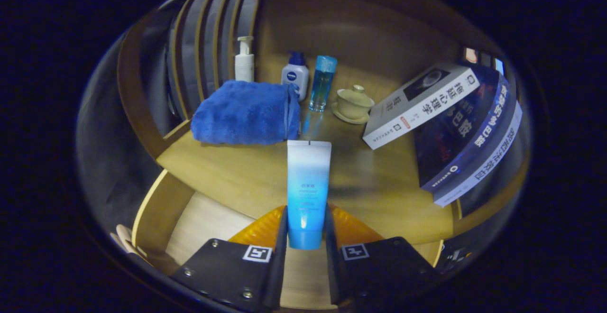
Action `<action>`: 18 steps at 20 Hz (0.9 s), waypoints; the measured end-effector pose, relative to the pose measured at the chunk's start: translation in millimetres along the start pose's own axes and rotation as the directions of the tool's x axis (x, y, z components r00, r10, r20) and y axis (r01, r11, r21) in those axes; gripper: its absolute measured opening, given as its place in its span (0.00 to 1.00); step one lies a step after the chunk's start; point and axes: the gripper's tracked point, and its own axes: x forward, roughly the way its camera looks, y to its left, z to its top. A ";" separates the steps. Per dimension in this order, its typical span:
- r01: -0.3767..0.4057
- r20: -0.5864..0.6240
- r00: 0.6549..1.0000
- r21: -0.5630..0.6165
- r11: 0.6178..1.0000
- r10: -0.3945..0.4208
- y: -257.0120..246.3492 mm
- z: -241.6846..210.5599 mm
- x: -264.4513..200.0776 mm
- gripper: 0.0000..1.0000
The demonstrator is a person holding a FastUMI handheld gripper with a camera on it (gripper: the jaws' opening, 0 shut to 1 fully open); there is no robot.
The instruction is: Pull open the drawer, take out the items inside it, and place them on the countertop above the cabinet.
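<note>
Pinching a smooth, flat-ended plastic tube (307, 194), the gripper (306, 227) holds it over the wooden countertop (227, 170) near a plush folded towel (244, 112).

The claw (306, 237) pinches the blue tube (308, 189), hiding its lower sides; the towel (246, 112) covers the white lotion bottle's (295, 77) base; the drawer (199, 227) interior is partly blocked

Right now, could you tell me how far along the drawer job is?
Done: the drawer stands pulled open below the countertop. In hand: the gripper is shut on a tube, both fingers pressing its sides, with its far end over the countertop just short of the towel. Left: set the tube down. I cannot tell whether anything else remains in the drawer.
</note>
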 end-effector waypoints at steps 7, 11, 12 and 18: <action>0.003 0.001 1.000 0.083 0.997 -0.003 -2.7 11.7 20.0 0.39; 0.015 0.010 1.000 0.135 0.991 -0.017 -6.9 17.2 28.5 0.39; 0.014 0.014 1.000 0.137 0.991 -0.016 -6.7 18.6 29.0 0.39; 0.032 0.051 0.998 0.112 0.993 -0.038 -5.8 22.7 30.7 0.39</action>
